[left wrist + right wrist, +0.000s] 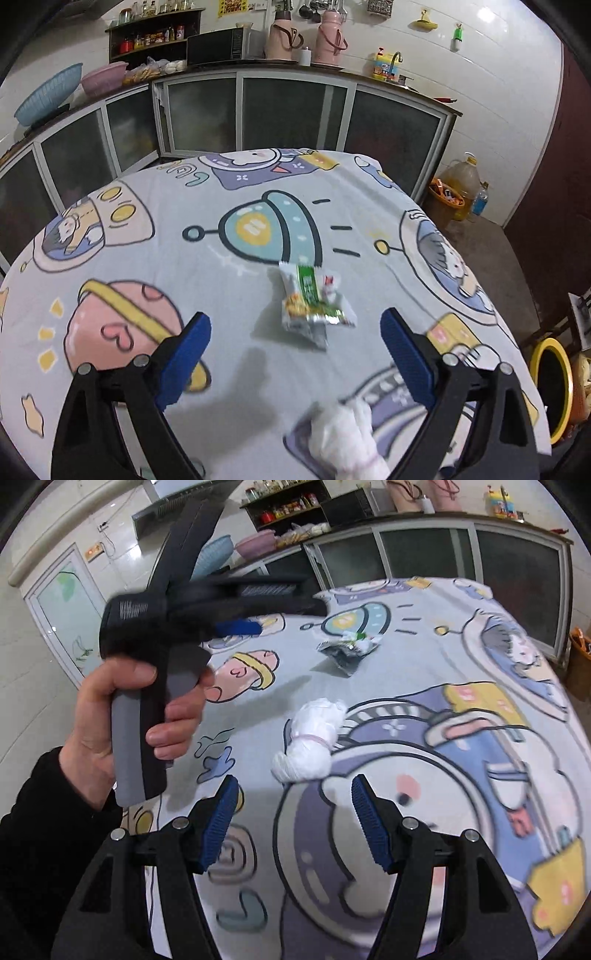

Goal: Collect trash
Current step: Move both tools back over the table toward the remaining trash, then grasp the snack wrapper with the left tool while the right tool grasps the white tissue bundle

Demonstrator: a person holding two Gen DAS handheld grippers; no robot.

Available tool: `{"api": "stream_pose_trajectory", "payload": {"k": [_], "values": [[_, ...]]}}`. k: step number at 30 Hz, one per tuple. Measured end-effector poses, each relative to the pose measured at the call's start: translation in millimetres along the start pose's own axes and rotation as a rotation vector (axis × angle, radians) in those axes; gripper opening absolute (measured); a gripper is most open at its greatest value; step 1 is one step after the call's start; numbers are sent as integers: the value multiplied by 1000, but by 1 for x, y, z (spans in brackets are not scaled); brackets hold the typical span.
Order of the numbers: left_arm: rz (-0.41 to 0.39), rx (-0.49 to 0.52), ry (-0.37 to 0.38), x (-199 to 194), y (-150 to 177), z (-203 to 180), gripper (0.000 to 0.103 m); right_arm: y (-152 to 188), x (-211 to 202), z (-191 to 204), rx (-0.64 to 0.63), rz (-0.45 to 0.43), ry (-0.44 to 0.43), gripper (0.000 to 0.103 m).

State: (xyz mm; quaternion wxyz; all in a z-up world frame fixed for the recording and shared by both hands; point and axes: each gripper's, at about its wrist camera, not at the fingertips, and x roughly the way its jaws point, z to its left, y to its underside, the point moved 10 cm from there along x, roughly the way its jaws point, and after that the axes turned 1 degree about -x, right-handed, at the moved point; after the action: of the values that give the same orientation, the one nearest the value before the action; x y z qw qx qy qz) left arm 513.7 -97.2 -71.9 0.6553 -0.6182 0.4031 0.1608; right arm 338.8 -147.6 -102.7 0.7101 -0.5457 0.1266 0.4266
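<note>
White tissue wad (310, 738) lies nearest us on the counter (184, 258), just ahead of the right hand-held gripper (291, 823) at about twelve o'clock, a shade toward one. That gripper's blue pads stand partly apart with nothing between them. We judge the wad's long axis to run from near-left to far-right across the gripper's line.

From the left hand-held gripper (295, 354) the same wad (347, 439) sits below its pads, toward five o'clock, while the wrapper (314, 306) lies beyond at twelve o'clock, clear of both pads. Its jaws stand wide and empty. The wrapper's long axis runs roughly away from us, along the gripper's line.

So we judge the right hand nearer the wad and the left nearer the wrapper (347, 650). A yellow-rimmed bin (550, 387) stands on the floor off the counter at three o'clock.
</note>
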Motion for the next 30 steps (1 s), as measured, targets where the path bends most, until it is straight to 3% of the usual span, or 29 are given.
{"api": "stream_pose_trajectory", "payload": {"k": [7,15,19,22,23,26,27,30], "values": [[18,67,-28,29,-9,-8,90,-10,32,-2,-7,22,41,61],[79,70,-77,70,-14,-6,90,-13,56,-6,-8,69,99,61],[112,35,-62,83,-5,-3,88,-8,66,-4,-12,99,106,58],[128,32,-70,89,0,0,68,-2,72,-3,-8,123,105,46],[140,24,-76,92,2,2,56,-1,73,-3,-10,128,106,44],[158,-2,-81,98,4,6,49,0,75,-1,-14,136,108,38],[158,2,-85,98,5,6,39,0,74,-1,-13,138,107,36],[158,0,-83,95,4,7,27,0,72,-2,4,152,93,33]]}}
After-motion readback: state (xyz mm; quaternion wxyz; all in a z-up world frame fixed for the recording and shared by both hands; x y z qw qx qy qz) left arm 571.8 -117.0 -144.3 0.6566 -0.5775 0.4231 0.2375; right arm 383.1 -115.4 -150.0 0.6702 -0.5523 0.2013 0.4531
